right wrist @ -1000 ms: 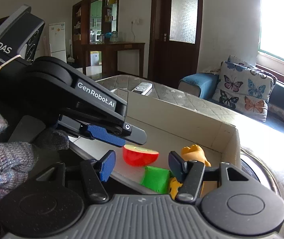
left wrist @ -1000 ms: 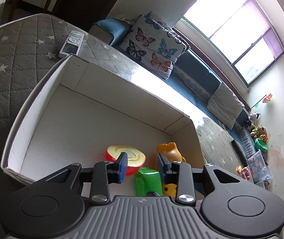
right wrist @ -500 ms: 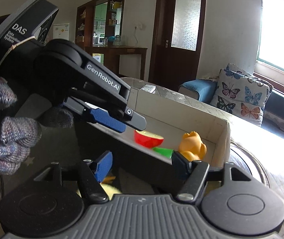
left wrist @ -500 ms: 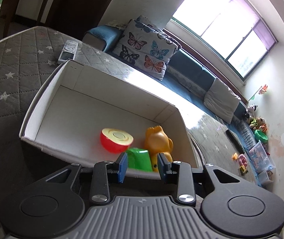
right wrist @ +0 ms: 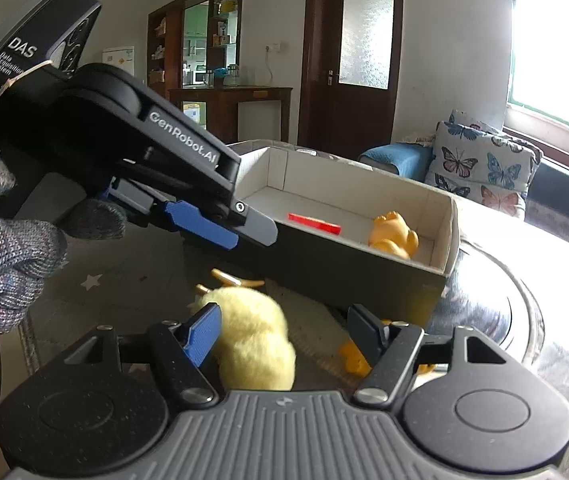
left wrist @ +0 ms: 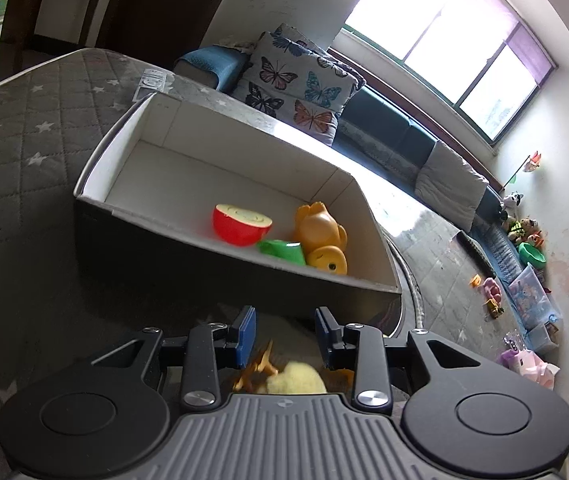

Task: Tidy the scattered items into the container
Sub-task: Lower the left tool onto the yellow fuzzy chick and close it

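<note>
Three toys already lay inside the white box [left wrist: 220, 184]: a red half apple [left wrist: 240, 226], a green piece [left wrist: 282, 252] and an orange figure [left wrist: 318, 236]. One fluffy yellow chick [right wrist: 252, 336] was on the quilted cover just in front of the box, outside it. Both the left gripper [left wrist: 284, 332] and the right gripper [right wrist: 280, 332] stood spread and held nothing; the chick lay between the right fingers, maybe touching the left one. I judged the step as reaching for the chick; next the jaws should close on its soft body. A small orange thing [right wrist: 354, 358] behind the right finger was half hidden, and I could not identify it.
</note>
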`<action>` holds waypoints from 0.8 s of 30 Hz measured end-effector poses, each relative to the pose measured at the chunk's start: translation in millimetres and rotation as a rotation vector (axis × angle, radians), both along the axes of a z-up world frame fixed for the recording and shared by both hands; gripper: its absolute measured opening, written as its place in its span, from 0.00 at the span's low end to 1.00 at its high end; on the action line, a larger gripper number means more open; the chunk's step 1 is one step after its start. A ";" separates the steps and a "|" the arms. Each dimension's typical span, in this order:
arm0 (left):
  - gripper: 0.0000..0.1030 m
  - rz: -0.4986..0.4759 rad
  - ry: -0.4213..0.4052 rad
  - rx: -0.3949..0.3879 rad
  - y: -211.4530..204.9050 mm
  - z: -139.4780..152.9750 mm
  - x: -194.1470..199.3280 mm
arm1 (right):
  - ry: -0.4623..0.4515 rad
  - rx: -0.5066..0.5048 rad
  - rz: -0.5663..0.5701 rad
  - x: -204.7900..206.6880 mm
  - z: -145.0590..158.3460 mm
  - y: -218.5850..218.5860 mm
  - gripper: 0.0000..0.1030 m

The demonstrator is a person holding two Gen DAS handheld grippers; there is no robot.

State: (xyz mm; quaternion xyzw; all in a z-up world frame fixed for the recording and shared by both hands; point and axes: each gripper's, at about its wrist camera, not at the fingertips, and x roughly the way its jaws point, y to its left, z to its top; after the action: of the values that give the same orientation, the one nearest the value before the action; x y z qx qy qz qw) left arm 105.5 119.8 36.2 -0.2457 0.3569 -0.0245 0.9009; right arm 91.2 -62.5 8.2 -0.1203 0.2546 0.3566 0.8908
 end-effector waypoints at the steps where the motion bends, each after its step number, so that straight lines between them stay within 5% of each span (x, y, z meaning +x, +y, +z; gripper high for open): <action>1: 0.34 0.002 0.001 0.002 -0.5 -0.2 -2.0 | 0.003 0.002 0.000 -1.5 -0.8 -0.9 0.70; 14: 0.34 0.041 0.025 0.070 -6.5 -7.5 -27.7 | 0.028 -0.014 0.011 -16.4 -16.2 2.9 0.70; 24: 0.34 0.046 0.014 0.040 -1.8 -6.1 -35.8 | 0.036 -0.025 -0.004 -16.3 -21.7 6.7 0.70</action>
State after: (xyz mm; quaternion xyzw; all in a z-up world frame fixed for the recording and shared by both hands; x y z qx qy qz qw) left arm 69.7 118.0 30.1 -0.2361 0.3578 0.0051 0.9035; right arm 74.9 -55.9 -13.5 -0.1246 0.2755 0.3539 0.8851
